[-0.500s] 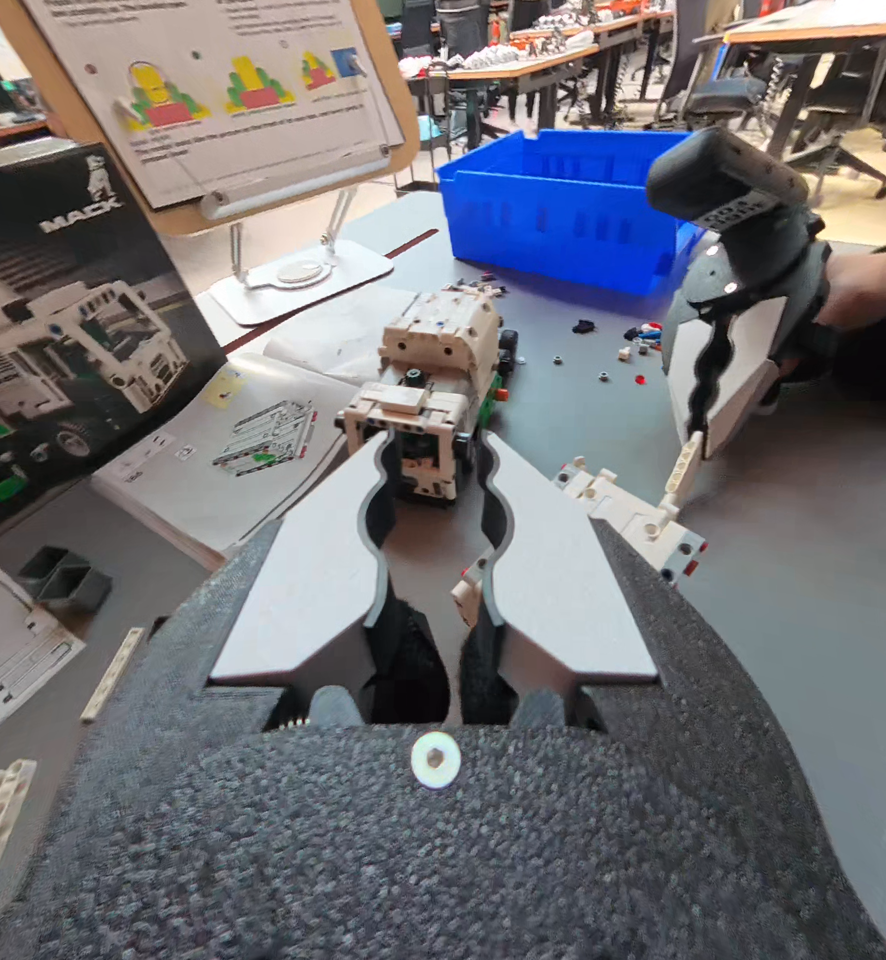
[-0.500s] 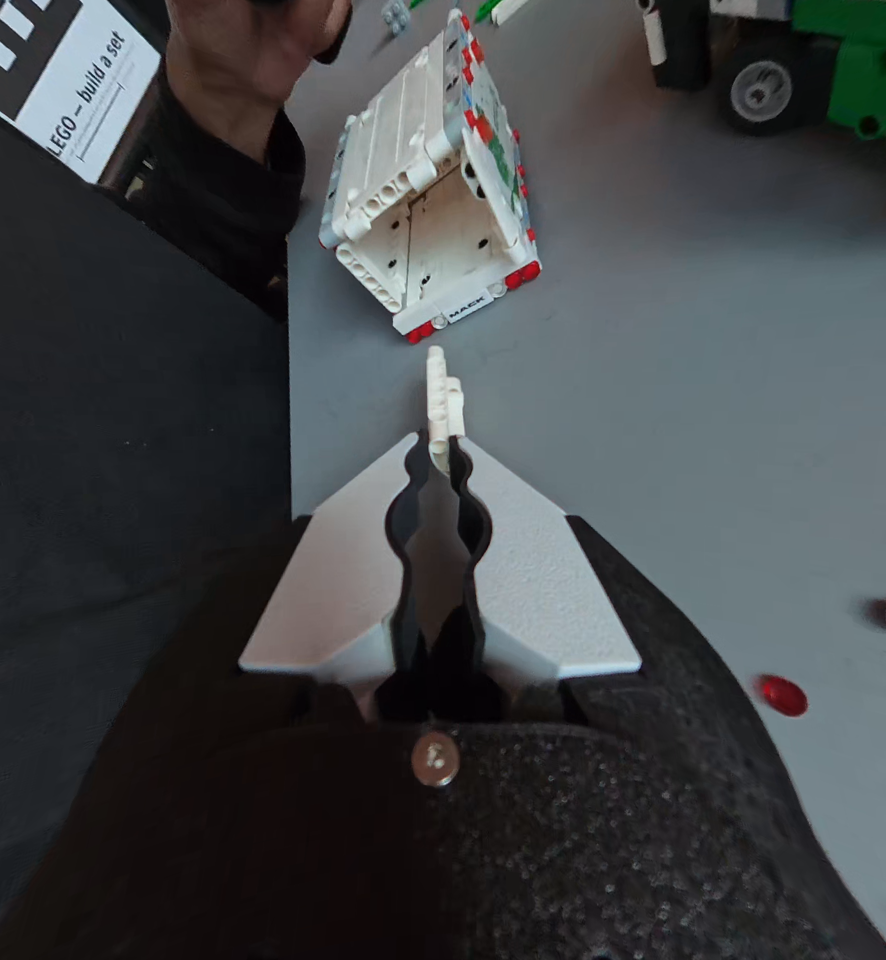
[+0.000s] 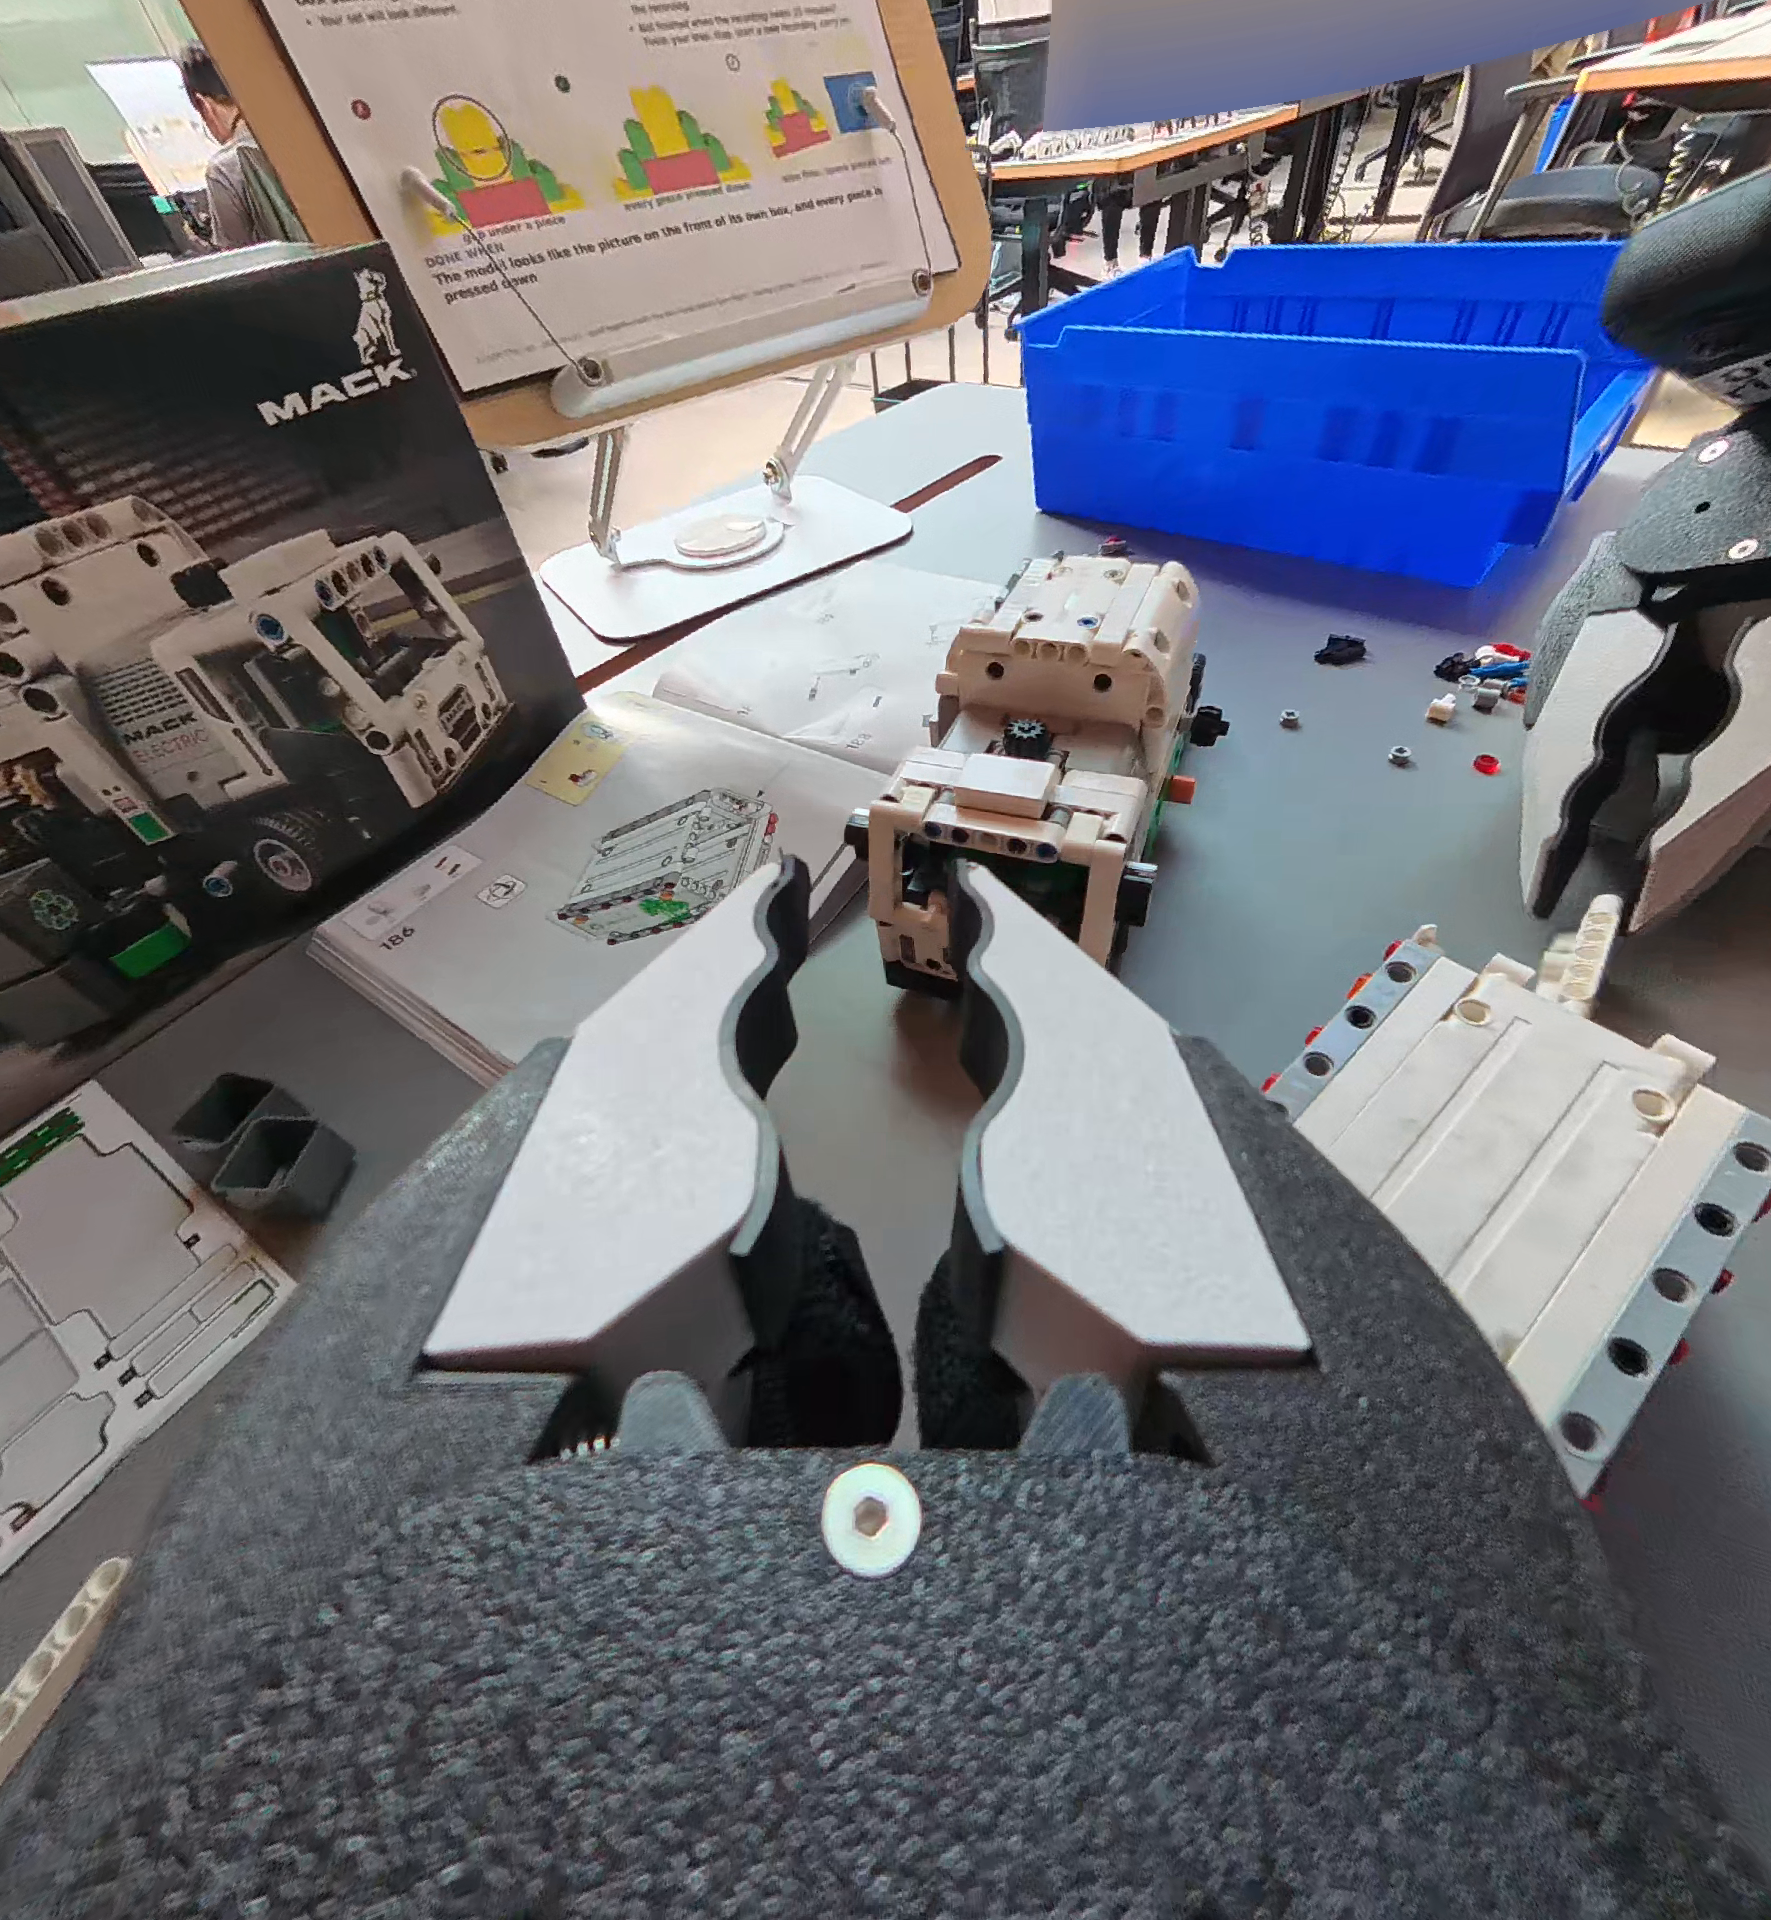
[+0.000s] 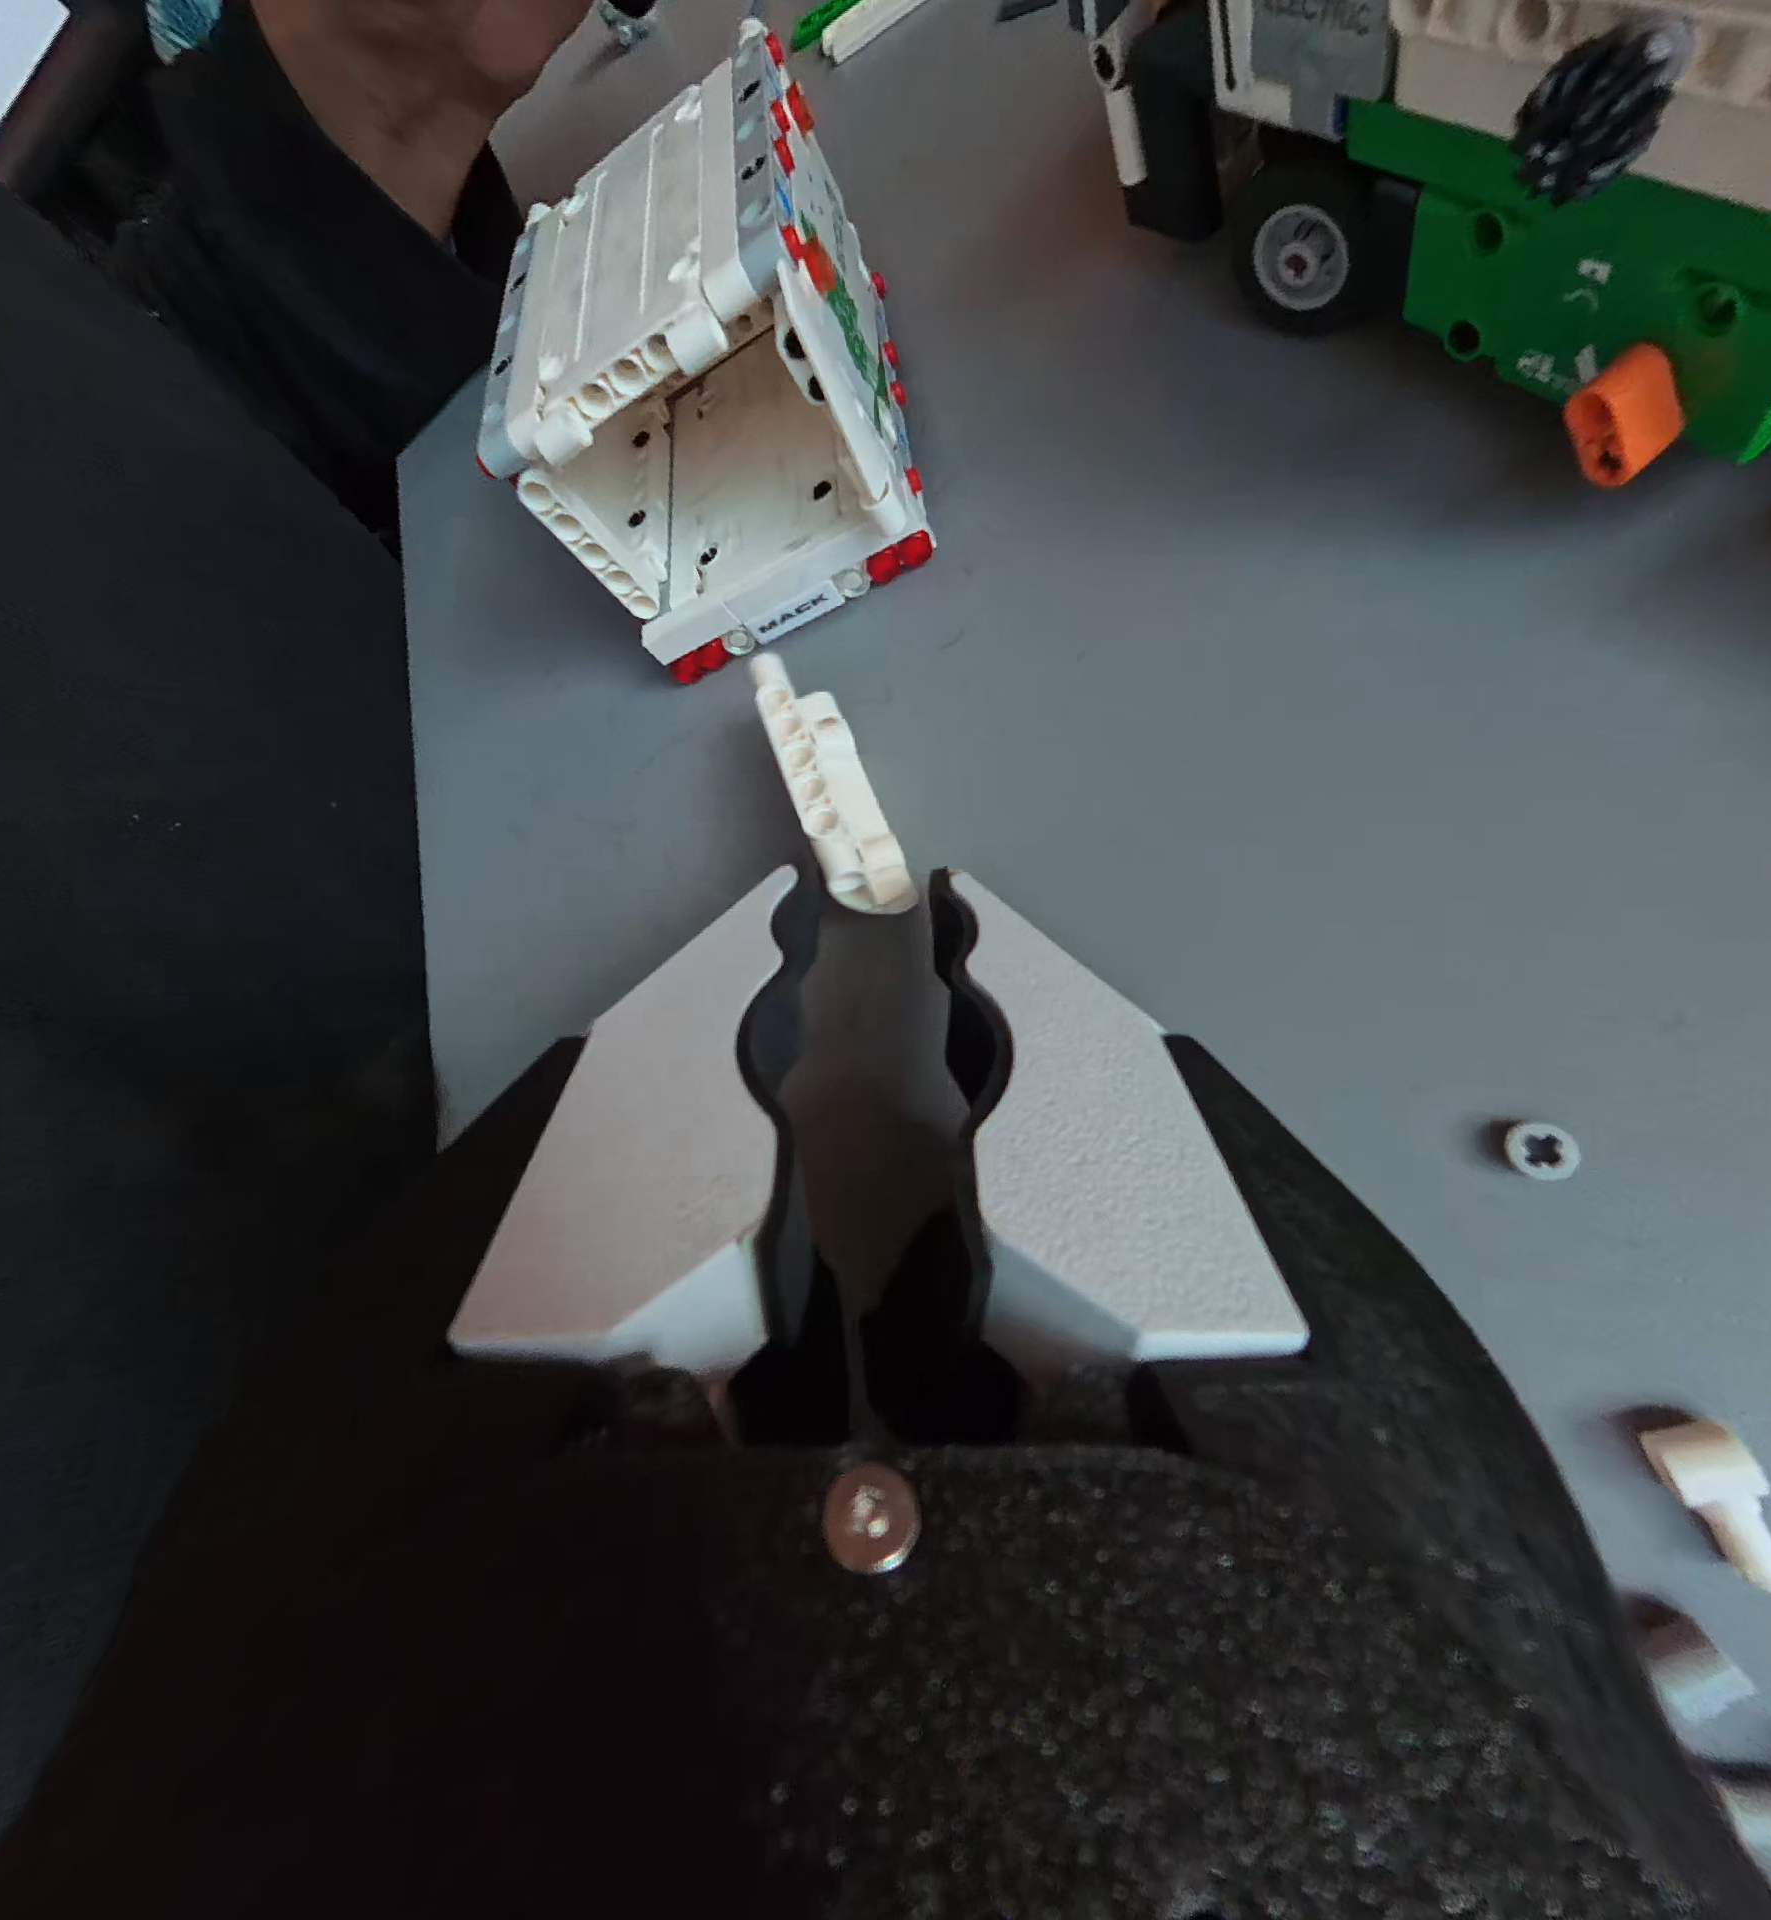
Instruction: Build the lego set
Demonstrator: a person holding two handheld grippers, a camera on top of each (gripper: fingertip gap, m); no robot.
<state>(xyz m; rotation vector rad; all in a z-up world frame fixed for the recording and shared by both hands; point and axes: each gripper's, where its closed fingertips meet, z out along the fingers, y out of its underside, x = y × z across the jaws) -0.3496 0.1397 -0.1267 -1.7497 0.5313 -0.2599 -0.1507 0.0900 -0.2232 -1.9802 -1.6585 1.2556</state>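
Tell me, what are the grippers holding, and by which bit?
Nothing. The right gripper is open around the white beam's near end; the left gripper is open, empty.

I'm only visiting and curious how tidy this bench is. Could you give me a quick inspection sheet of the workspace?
Surface: grey table, flat.
Job's things: toy truck standing; white box section on its side; white beam at the right gripper's tips; open booklet.
Clutter: small loose parts; blue bin.
Grippers: left gripper open, empty; right gripper jaws apart, beam loose between.
Cables: nothing seen.
Surroundings: product box, instruction stand, desks behind.
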